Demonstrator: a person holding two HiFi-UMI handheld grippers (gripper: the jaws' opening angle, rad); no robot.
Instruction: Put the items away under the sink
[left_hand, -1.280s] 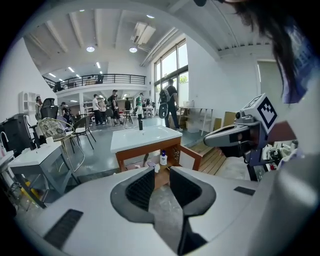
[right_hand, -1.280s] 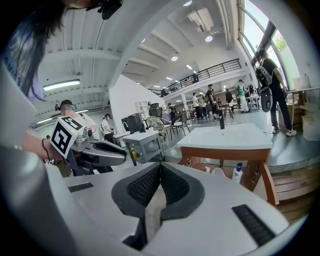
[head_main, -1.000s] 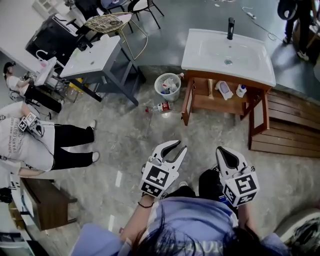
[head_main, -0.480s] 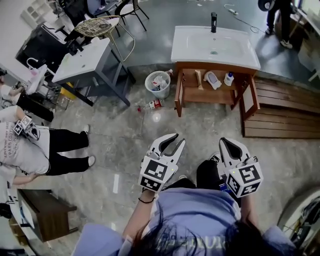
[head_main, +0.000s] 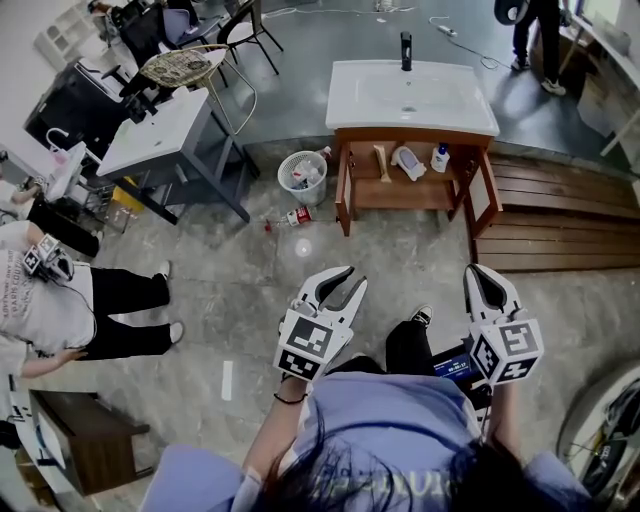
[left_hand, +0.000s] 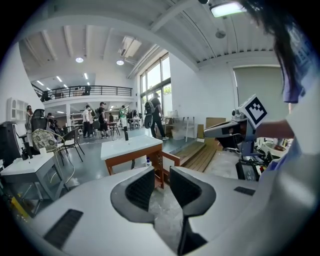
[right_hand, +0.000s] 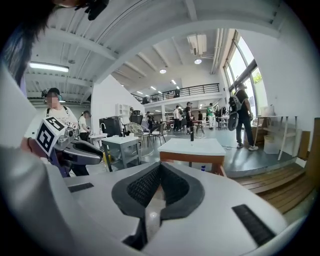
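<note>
A grey marbled stone floor (head_main: 250, 290) spreads beneath and ahead of the left tool (head_main: 355, 277). Far ahead-left of it stands a white-topped table on grey metal legs (head_main: 165, 130), with a woven wicker chair (head_main: 190, 65) beyond. Ahead-right of the right tool (head_main: 478, 270) lies a brown slatted wooden platform (head_main: 560, 230). White walls (left_hand: 200, 95), tall windows (left_hand: 152, 90) and bright ceiling lamps (left_hand: 227, 8) enclose the hall.

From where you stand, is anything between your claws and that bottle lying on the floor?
Nothing visible: only bare floor lies between the left claw and the bottle. The wastebasket stands behind it, clear. The cabinet's open left door juts out between bottle and shelf.
</note>
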